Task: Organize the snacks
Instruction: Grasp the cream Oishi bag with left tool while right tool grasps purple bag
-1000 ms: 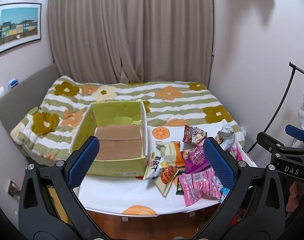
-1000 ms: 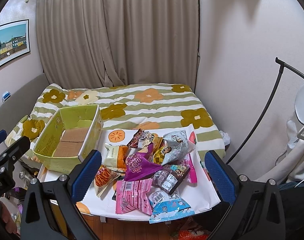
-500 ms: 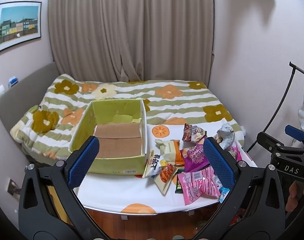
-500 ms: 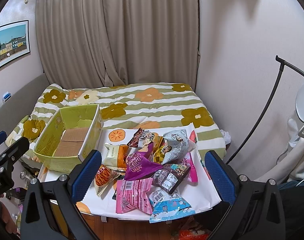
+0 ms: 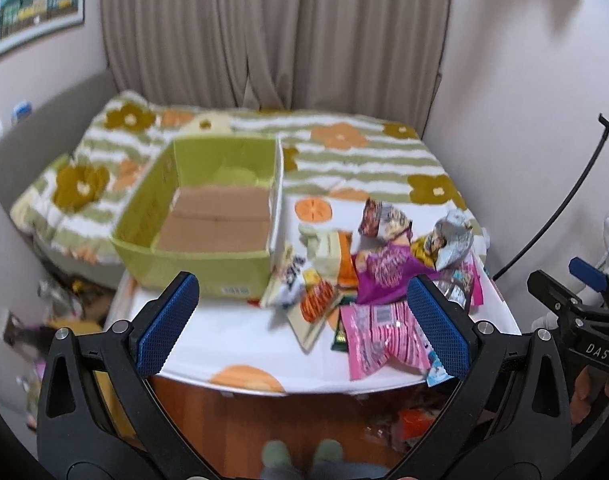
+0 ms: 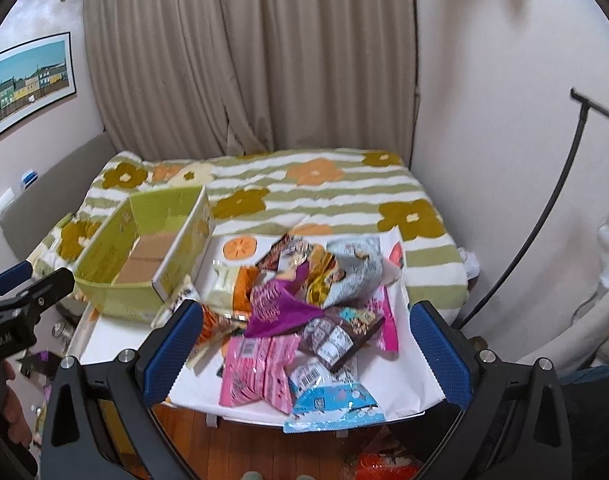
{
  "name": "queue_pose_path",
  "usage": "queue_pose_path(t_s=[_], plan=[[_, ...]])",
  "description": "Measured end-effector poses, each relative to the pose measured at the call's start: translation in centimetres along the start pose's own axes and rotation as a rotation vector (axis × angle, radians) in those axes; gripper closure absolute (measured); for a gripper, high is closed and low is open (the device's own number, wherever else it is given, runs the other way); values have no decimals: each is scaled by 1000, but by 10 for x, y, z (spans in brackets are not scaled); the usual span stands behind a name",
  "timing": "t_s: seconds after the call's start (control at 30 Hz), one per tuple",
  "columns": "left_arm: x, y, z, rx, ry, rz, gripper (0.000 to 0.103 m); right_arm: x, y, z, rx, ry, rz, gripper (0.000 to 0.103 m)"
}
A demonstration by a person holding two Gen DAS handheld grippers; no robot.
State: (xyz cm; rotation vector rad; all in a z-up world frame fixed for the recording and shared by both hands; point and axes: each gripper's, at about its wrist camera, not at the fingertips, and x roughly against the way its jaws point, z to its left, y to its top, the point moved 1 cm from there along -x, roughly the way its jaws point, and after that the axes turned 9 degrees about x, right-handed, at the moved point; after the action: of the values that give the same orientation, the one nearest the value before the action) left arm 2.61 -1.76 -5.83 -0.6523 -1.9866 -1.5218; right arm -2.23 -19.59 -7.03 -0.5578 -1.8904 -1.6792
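Striped green-and-white fabric with big orange and olive flowers, that's the bed (image 6: 316, 196) filling the back of the room, soft and rumpled against the beige curtain (image 6: 248, 56). In front of it sits the low bench (image 5: 232, 344) under a smooth white cloth printed with orange slices, pulled close so everything is within reach of both tools.

On the bench's left side stands the green cardboard box (image 5: 208, 216), open-topped, stiff-walled, its plain brown floor bare. That looks like the destination, parked right beside the heap so each packet needs only a short carry.

And the snack pile (image 6: 300, 312) is just to the box's right, touching its wall: crinkly foil and plastic pouches overlapping at all angles. A purple packet (image 6: 272, 308) rides on top, a silvery-blue bag (image 6: 356, 268) puffs up behind it, a pink striped pouch (image 6: 260, 372) lies flat at the front edge, and a light-blue packet (image 6: 332, 404) hangs over the bench's lip.

Both tools hover short of the bench. The left gripper (image 5: 304, 320) is spread wide with nothing between its blue textured pads, lined up between box and pile. The right gripper (image 6: 308, 348) is equally wide and empty, framing the heap, so I judge the sorting is not yet begun.
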Motion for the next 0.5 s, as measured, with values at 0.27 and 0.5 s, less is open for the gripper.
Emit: queue_pose_path(t_s=[0.27,0.5], plan=[[-76,-29,16,105,-26,155,0,-49,-11,-14,72,79,48,0],[-154,-47,33,193,-68,241,0,-102,-6,-3,121,124,80,0]])
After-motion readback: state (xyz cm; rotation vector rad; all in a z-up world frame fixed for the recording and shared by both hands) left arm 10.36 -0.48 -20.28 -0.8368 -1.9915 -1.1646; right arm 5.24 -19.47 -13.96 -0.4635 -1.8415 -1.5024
